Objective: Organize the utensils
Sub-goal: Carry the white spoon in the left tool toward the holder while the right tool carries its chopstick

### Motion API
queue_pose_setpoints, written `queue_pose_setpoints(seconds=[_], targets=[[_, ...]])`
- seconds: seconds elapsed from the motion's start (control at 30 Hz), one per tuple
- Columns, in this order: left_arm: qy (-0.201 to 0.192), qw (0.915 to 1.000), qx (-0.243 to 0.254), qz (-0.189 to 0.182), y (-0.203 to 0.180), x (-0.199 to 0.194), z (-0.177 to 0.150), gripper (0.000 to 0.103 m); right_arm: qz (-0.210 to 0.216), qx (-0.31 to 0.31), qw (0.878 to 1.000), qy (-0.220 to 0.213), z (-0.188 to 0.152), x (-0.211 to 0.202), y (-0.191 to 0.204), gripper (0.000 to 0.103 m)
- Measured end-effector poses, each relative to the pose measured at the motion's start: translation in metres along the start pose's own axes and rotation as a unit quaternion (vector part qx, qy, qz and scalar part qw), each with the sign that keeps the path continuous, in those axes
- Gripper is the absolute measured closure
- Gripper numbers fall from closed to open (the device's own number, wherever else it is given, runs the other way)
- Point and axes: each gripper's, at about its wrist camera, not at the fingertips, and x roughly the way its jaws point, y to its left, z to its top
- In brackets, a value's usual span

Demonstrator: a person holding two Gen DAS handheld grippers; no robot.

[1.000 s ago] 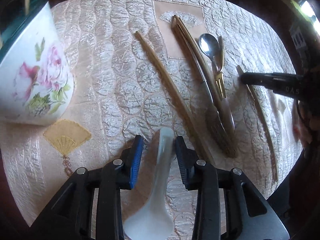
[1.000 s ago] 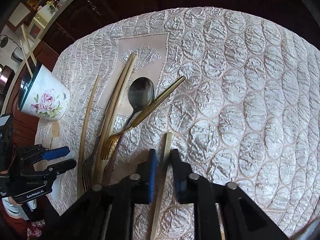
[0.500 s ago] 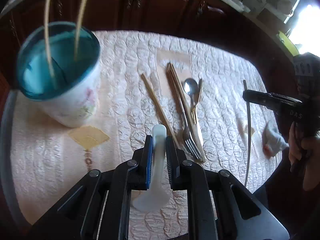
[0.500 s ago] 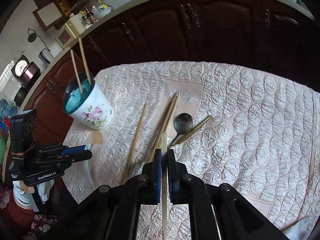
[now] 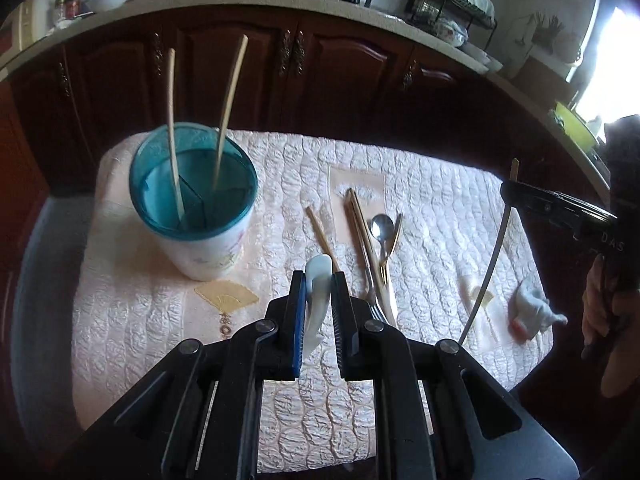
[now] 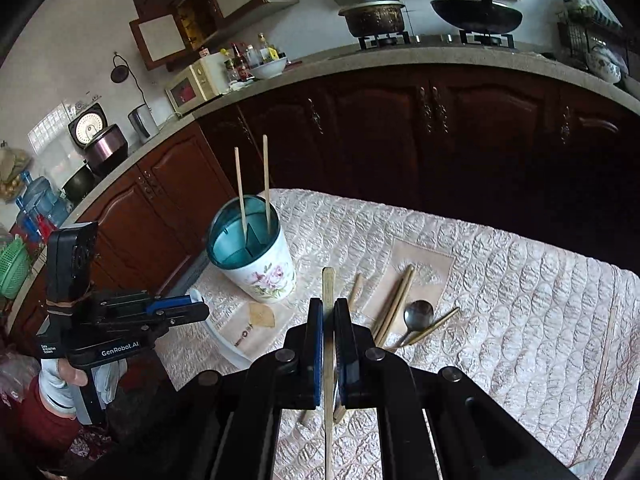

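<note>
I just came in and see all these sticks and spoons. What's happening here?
Someone is tidying utensils into the flowered cup, which already has two chopsticks standing in it. The left gripper holds a white soup spoon above the table. The right gripper pinches one chopstick in the air. A metal spoon, forks and more chopsticks are lying on the quilted cloth.

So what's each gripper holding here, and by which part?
The left gripper holds the white spoon by its handle, near the tip. The right gripper holds a chopstick near its upper end.
</note>
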Motion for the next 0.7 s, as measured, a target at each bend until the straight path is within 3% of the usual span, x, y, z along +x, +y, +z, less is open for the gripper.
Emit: queue_pose_setpoints(seconds=[0.3, 0.7], targets=[[-0.037, 0.9992, -0.006, 0.015, 0.006, -0.034, 0.017, 0.092, 0.019, -0.025, 0.999, -0.042, 0.034, -0.014, 0.036, 0.098], [-0.074, 0.9965, -0.023, 0.030, 0.024, -0.060, 0.042, 0.092, 0.029, -0.038, 0.997, -0.059, 0.077, 0.002, 0.060, 0.098]])
